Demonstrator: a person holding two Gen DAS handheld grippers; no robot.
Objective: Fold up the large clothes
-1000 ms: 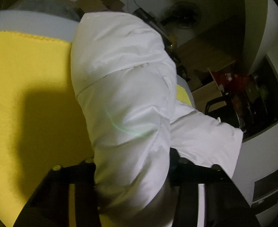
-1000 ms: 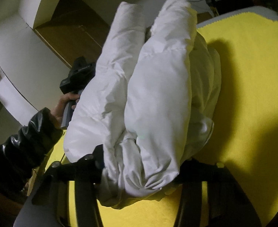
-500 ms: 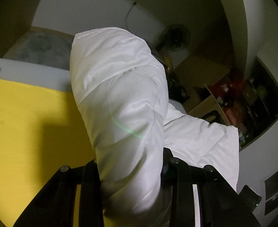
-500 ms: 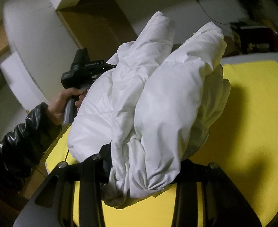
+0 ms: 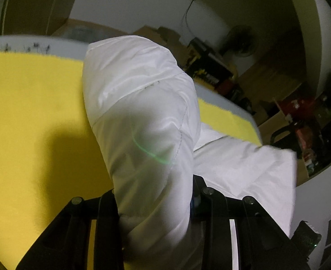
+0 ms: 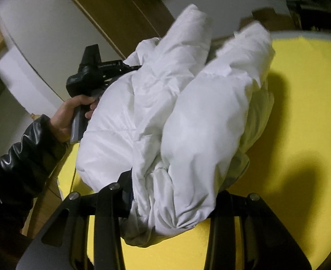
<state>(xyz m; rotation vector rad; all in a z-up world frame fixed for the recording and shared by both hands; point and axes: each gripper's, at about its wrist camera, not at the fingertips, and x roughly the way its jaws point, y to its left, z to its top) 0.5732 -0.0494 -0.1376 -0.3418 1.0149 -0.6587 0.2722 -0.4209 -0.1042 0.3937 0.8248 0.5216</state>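
In the left wrist view, a yellow cloth (image 5: 30, 117) covers the table, whose pale bare edge (image 5: 59, 45) shows along the far side. The left gripper (image 5: 154, 204) has its jaws closed onto a thick roll of the white puffer jacket (image 5: 140, 117), the padding bulging out between the black fingers (image 5: 108, 220). The jacket is glossy, quilted in stitched panels, creased, and rises away from the gripper over the cloth, throwing a dark shadow on the yellow to its left. A flatter panel of it runs off to the right toward the table's right edge. Beyond that edge stand cardboard boxes (image 5: 158, 33) and a fan (image 5: 242, 42) against the wall.

In the right wrist view, the person's left hand (image 6: 73, 117), in a shiny black sleeve (image 6: 23, 157), grips the handle of the other gripper at the jacket's far left side. The right gripper (image 6: 170, 200) has its jaws clamped on a gathered, wrinkled bunch of the jacket (image 6: 188, 117). Two puffy lobes stand up from the grip, held above the yellow cloth (image 6: 300, 117), with shadow falling to the right.
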